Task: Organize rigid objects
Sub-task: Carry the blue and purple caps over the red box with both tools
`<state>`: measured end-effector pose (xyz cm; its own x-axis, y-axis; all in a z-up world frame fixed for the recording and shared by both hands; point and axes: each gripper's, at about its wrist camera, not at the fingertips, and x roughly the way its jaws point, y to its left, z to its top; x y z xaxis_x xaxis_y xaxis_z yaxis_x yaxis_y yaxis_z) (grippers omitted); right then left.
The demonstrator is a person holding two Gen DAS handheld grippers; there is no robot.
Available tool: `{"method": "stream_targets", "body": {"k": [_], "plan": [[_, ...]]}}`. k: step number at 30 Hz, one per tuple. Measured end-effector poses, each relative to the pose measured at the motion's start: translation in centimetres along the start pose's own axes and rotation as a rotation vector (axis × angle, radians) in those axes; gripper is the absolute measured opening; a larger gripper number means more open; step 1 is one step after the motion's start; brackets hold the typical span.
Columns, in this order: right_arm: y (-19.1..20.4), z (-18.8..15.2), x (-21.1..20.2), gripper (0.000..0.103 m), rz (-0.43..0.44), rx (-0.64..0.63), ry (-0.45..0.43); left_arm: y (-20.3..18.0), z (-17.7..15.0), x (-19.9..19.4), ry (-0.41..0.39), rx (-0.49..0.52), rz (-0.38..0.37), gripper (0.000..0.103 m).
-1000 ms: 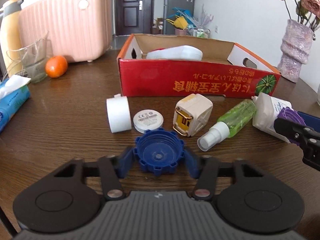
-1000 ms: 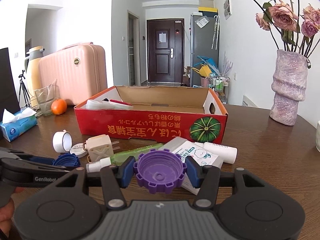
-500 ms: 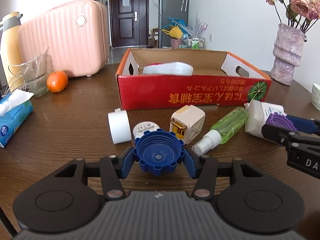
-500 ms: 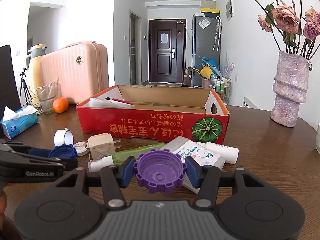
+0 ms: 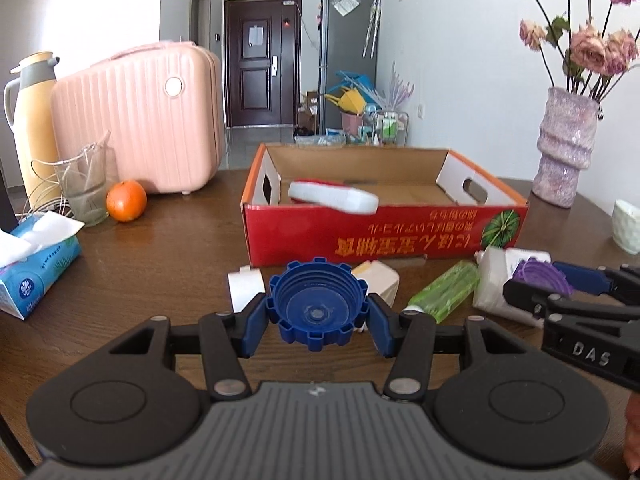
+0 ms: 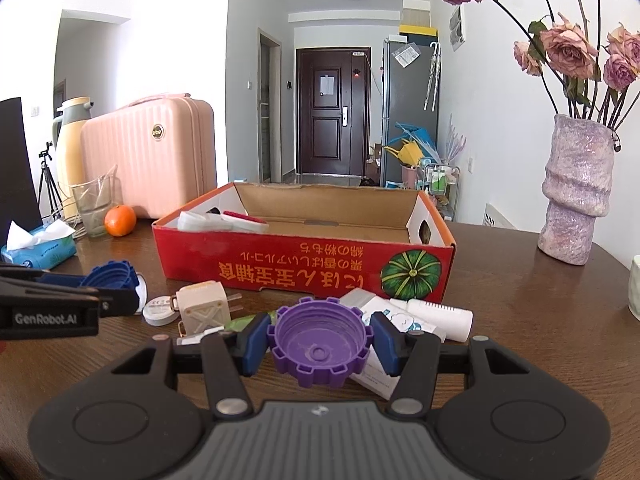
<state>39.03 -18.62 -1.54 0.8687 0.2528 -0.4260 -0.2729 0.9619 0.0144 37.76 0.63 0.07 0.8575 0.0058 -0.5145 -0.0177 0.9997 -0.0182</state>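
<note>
Both caps gripped, box ahead.
Your left gripper (image 5: 318, 316) pinched the blue cap (image 5: 318, 304), your right gripper (image 6: 319, 346) the purple cap (image 6: 319, 340); the red box (image 5: 384, 232) lay beyond both, nearer your left.

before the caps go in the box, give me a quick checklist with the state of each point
1. Blue ridged plastic cap clamped between the left gripper pads: ok.
2. Purple ridged plastic cap clamped in the right gripper: ok.
3. Red cardboard box open on top, with bare floor right of the white item inside: ok.
4. Both caps higher than the box's front wall: cannot tell.
5. The two grippers apart, not touching: ok.
6. Green spray bottle and beige plug adapter lie before the box, under the path: fine only if carried over them.
</note>
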Motion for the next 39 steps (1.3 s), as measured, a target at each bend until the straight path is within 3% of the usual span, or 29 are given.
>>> {"method": "stream_targets", "body": {"k": [19,39], "plan": [[-0.9,3.2,1.3,0.054,-0.023,0.052,-0.057,-1.6,4.5,-0.3,-0.119,-0.064,-0.012,0.053],[-2.3,6.2,5.7,0.054,-0.049,0.089,-0.077,-3.2,8.9,4.9,-0.152,-0.095,-0.018,0.053]]}}
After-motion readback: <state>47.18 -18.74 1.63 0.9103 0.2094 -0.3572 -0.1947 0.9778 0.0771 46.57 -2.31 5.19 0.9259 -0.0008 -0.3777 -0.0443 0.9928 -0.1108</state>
